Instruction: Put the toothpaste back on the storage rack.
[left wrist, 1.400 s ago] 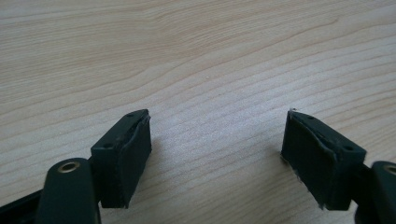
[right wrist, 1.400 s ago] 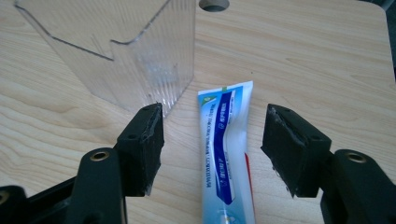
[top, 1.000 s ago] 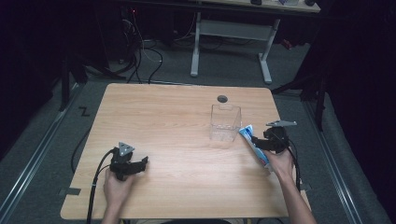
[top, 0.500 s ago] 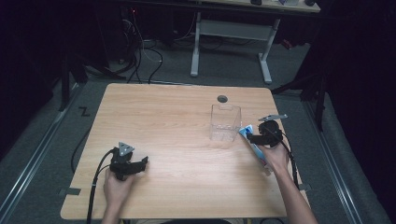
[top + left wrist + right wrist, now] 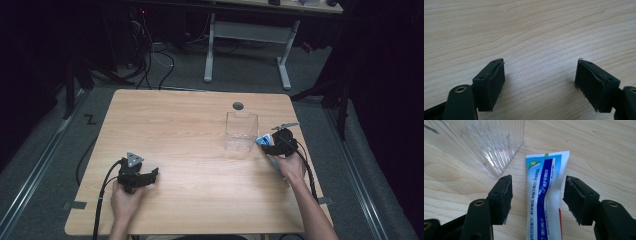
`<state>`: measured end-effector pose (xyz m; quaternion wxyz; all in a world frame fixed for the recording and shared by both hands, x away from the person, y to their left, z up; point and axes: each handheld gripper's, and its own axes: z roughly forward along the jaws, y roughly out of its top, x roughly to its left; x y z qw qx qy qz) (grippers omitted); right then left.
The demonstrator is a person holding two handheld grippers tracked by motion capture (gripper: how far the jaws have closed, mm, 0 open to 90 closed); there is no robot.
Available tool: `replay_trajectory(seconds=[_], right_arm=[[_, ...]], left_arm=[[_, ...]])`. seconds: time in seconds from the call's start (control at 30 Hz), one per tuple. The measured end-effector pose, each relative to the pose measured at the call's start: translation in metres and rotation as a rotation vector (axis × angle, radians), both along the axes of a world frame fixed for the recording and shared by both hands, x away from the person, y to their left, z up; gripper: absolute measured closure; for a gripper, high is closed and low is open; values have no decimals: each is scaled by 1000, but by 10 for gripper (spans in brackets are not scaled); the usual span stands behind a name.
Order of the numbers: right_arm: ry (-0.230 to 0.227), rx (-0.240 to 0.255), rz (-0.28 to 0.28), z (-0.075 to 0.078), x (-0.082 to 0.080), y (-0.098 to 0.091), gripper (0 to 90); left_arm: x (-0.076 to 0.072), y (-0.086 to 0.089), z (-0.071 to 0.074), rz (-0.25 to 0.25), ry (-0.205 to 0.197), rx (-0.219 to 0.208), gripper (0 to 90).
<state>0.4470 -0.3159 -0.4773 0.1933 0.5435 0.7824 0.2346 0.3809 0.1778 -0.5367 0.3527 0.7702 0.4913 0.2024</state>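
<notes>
A white and blue toothpaste tube lies flat on the wooden table, its crimped end next to a clear ribbed plastic container. My right gripper straddles the tube, a jaw on each side with a gap to each pad. Its jaws have just been closing a little and stand open. From above, the right gripper is at the container's right side, over the tube. My left gripper rests near the front left, open over bare wood.
A round cable hole sits in the table behind the container. Beyond the far edge stand a white desk frame and floor cables. The table's right edge is close to my right hand.
My right gripper has moved left along the tube toward the container, and its jaws have narrowed slightly. The left gripper has stayed put.
</notes>
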Motion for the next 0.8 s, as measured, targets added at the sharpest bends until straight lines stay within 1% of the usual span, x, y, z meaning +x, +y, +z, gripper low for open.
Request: replay_trajectory(seconds=[0.1, 0.23, 0.27, 0.33, 0.4, 0.47, 0.6, 0.73, 0.8], right_arm=[[13, 1, -7, -5, 3, 0, 407], [27, -12, -13, -9, 5, 1, 423], [39, -14, -18, -10, 6, 1, 428], [44, -14, -22, -11, 6, 1, 433], [69, -23, -28, -15, 9, 1, 447], [79, -22, -29, -17, 10, 0, 461], [85, -37, -43, -18, 11, -1, 493], [96, -35, -48, -18, 12, -2, 499], [101, -45, -44, -17, 13, 0, 503]], left_arm=[[0, 0, 0, 0, 0, 1, 243], [0, 0, 0, 0, 0, 1, 243], [0, 0, 0, 0, 0, 0, 243], [0, 0, 0, 0, 0, 0, 243], [0, 0, 0, 0, 0, 0, 243], [0, 0, 0, 0, 0, 0, 243], [0, 0, 0, 1, 0, 0, 243], [0, 0, 0, 1, -1, 0, 243], [0, 0, 0, 1, 0, 0, 243]])
